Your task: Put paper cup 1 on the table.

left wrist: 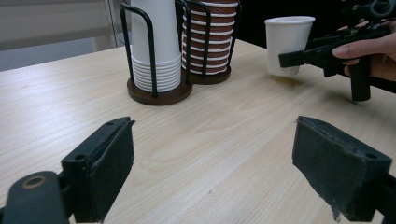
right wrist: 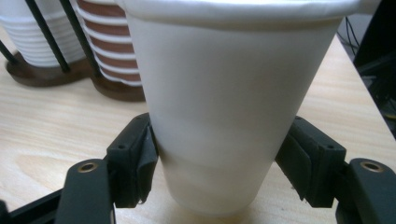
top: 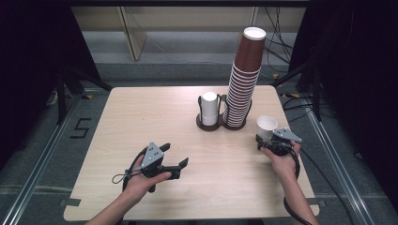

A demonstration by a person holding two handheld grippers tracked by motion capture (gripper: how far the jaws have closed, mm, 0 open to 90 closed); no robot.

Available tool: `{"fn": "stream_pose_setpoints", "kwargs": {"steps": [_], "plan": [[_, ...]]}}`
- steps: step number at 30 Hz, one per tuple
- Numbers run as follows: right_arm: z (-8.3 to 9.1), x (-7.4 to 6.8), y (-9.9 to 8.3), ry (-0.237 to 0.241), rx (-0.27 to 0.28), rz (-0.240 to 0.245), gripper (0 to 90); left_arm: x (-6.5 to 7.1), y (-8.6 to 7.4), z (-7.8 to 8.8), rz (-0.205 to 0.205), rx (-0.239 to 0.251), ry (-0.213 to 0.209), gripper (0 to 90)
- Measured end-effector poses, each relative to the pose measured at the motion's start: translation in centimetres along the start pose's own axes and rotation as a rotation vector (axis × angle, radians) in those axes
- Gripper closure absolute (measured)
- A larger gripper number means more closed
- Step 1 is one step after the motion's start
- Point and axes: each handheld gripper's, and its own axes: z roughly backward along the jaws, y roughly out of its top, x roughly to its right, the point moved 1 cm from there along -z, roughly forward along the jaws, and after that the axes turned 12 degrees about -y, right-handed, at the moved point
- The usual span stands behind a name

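The right claw [top: 268,139] is clamped on a white paper cup [top: 266,126], its pads pressing the lower wall from both sides; the cup stands upright, mouth up, near the surface's [top: 155,112] right edge. The cup holder [top: 209,123] with its short white stack [top: 209,108] lies ahead and to the left of the held cup, and the tall brown cup stack [top: 244,79] stands between them (it leans a little, so it is the thing to clear). Whether the cup's base touches the wood I cannot tell. The left claw [top: 174,157] sits wide and empty over bare wood, well apart, so the right hand is plainly nearer.
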Motion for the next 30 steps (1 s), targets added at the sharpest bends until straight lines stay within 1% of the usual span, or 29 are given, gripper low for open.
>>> {"fn": "stream_pose_setpoints", "kwargs": {"steps": [2,3,4,5,6,7,8,9,10,11,13,14,15,16,17,18,19,21,22,23,24,25,26,27,28,29,30], "plan": [[-0.12,-0.1,0.05,0.0,-0.019,-0.009,32.5,0.12,0.11,0.0,-0.005,0.006,-0.003,12.5],[-0.3,-0.07,0.05,-0.01,-0.018,0.005,32.4,0.18,0.13,0.01,-0.006,0.006,-0.003,12.5],[-0.29,-0.06,0.09,-0.01,-0.039,0.014,32.3,0.2,0.14,0.03,-0.009,0.004,-0.004,12.5],[-0.5,-0.15,0.11,-0.011,-0.029,0.005,32.2,0.24,0.11,0.04,-0.008,0.003,-0.006,12.5],[-0.39,-0.15,0.19,-0.014,-0.045,0.008,32.2,0.26,0.07,0.06,-0.009,0.001,-0.006,12.5],[-0.38,-0.25,0.27,-0.011,-0.044,-0.003,32.1,0.28,0.02,0.06,-0.007,0.001,-0.006,12.5],[-0.29,-0.45,0.29,-0.012,-0.062,-0.019,31.9,0.29,-0.02,0.07,-0.005,0.0,-0.006,12.5],[-0.31,-0.51,0.33,-0.015,-0.067,-0.017,31.8,0.3,-0.05,0.07,-0.005,-0.001,-0.008,12.5],[-0.39,-0.41,0.4,-0.01,-0.062,0.003,31.8,0.31,-0.05,0.06,-0.006,-0.002,-0.009,12.5],[-0.48,-0.37,0.43,-0.001,-0.055,0.013,31.7,0.32,-0.04,0.05,-0.007,-0.003,-0.009,12.5],[-0.57,-0.3,0.46,-0.021,-0.066,0.029,31.5,0.36,-0.01,0.03,-0.008,-0.002,-0.01,12.4],[-0.62,-0.29,0.43,-0.021,-0.068,0.035,31.5,0.4,0.0,0.02,-0.007,-0.001,-0.011,12.4],[-0.64,-0.35,0.43,-0.016,-0.079,0.025,31.3,0.4,-0.01,0.0,-0.007,-0.001,-0.011,12.4],[-0.85,-0.32,0.33,-0.024,-0.073,0.039,31.3,0.4,-0.03,0.0,-0.007,-0.003,-0.01,12.4],[-0.72,-0.33,0.34,-0.019,-0.091,0.031,31.2,0.38,-0.05,-0.02,-0.007,-0.005,-0.01,12.4],[-0.5,-0.68,0.27,-0.027,-0.129,-0.017,31.2,0.34,-0.11,-0.15,-0.006,0.007,-0.017,12.4],[-0.85,-0.29,0.23,-0.024,-0.1,0.031,31.1,0.36,-0.12,-0.15,-0.005,0.003,-0.015,12.4],[-1.0,-0.32,0.08,-0.02,-0.102,0.034,30.8,0.35,-0.14,-0.14,-0.007,-0.006,-0.012,12.4],[-0.94,-0.26,0.06,-0.009,-0.12,0.044,30.8,0.36,-0.15,-0.16,-0.008,-0.007,-0.013,12.4],[-0.93,-0.28,0.01,-0.01,-0.124,0.041,30.5,0.38,-0.16,-0.17,-0.007,-0.008,-0.015,12.4],[-0.97,-0.34,-0.06,-0.006,-0.12,0.037,29.6,0.4,-0.17,-0.18,-0.006,-0.009,-0.015,12.4],[-0.84,-0.39,-0.06,-0.018,-0.129,0.039,27.9,0.42,-0.16,-0.19,-0.006,-0.008,-0.014,12.4],[-0.84,-0.42,-0.09,-0.009,-0.129,0.037,25.8,0.46,-0.15,-0.19,-0.007,-0.009,-0.015,12.1],[-0.82,-0.44,-0.14,-0.014,-0.131,0.041,23.3,0.49,-0.13,-0.18,-0.007,-0.011,-0.018,11.3],[-0.87,-0.49,-0.22,-0.01,-0.124,0.04,20.6,0.54,-0.12,-0.18,-0.005,-0.01,-0.02,10.7],[-0.79,-0.57,-0.26,-0.012,-0.128,0.033,16.5,0.57,-0.1,-0.15,-0.006,-0.011,-0.02,9.4],[-0.47,-0.92,-0.3,-0.015,-0.161,-0.016,14.0,0.59,-0.08,-0.16,-0.006,-0.011,-0.02,8.3]]}}
